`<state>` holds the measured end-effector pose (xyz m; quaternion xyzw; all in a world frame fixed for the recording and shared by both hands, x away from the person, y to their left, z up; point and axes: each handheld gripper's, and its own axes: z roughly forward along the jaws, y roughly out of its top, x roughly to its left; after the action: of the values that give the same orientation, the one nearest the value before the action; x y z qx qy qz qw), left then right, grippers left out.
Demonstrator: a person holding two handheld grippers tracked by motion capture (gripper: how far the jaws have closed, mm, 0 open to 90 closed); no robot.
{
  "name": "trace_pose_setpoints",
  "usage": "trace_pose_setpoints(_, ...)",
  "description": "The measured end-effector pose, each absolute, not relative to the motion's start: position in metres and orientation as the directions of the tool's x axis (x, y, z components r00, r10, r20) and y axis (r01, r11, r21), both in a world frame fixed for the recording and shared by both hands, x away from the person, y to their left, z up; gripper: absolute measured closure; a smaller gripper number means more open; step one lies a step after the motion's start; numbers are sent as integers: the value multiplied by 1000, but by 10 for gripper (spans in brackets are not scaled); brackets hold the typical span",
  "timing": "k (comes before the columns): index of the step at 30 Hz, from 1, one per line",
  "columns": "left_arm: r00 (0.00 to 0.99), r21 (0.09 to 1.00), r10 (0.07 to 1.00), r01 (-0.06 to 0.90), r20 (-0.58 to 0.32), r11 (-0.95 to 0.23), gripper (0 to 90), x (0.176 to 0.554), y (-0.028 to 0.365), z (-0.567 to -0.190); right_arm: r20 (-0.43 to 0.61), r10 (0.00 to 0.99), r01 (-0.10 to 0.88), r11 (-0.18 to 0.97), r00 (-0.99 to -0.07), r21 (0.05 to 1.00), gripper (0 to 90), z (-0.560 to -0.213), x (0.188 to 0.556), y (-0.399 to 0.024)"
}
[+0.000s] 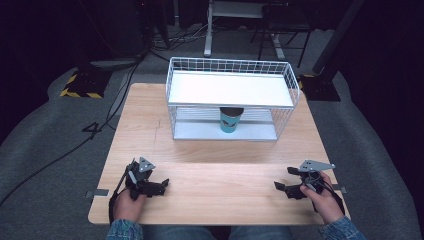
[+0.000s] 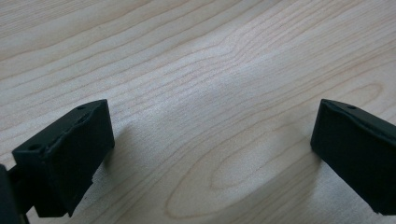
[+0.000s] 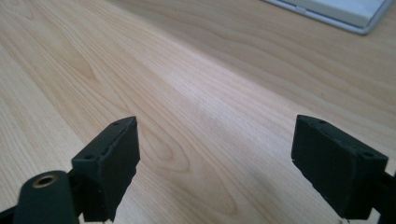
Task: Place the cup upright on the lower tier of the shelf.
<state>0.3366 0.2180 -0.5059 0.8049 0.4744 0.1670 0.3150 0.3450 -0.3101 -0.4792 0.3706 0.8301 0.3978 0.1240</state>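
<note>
A teal paper cup (image 1: 231, 120) with a dark rim stands on the lower level of a white wire shelf rack (image 1: 231, 98) at the back of the wooden table (image 1: 210, 165). My left gripper (image 1: 163, 184) rests on the table near its front left, held by a hand, and points right. In the left gripper view its jaws stand wide apart over bare wood, and the left gripper (image 2: 212, 140) is open and holds nothing. My right gripper (image 1: 278, 187) lies near the front right and points left. The right gripper (image 3: 215, 149) is open too, over bare wood.
The rack's white upper shelf (image 1: 230, 89) covers the cup from above. A corner of the rack's base (image 3: 345, 14) lies ahead in the right gripper view. Cables (image 1: 100, 125) and stand legs (image 1: 210, 47) lie on the grey floor beyond the table.
</note>
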Motion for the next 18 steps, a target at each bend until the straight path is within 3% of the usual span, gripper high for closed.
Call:
trace_pose_setpoints(10, 494, 666, 869, 658, -30, -352, 0, 337, 218, -506, 77, 732, 546, 430, -678, 719, 159, -499, 340, -313)
trace_pose_setpoints(18, 494, 666, 869, 658, -30, -352, 0, 337, 218, -506, 1, 731, 497, 463, -682, 734, 142, -505, 337, -311)
